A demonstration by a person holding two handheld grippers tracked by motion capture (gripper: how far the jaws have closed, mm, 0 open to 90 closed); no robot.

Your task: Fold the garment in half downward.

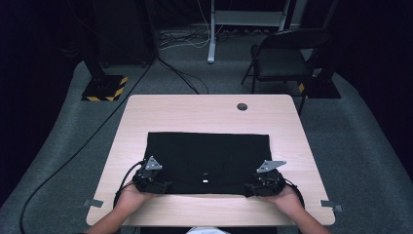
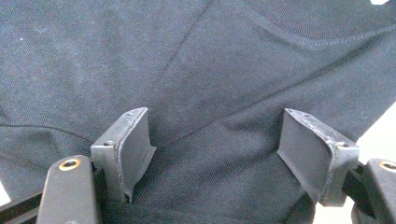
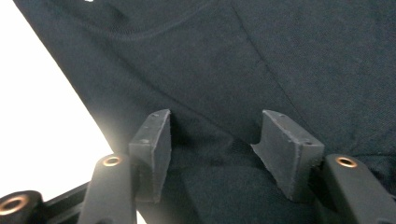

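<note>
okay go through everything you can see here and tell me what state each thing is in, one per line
Black garment: folded into a flat rectangle on the table, near edge at the grippers.
Left gripper: open, jaws apart over the cloth, not pinching it.
Right gripper: open, jaws apart over the cloth.
Table: bare wood around the garment.
Chair: standing upright beyond the table, unoccupied.

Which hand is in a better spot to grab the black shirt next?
Neither really wins. The left tool and right tool both sit open over the near edge of the black shirt, one toward each corner. The fold probably needs both together.
</note>
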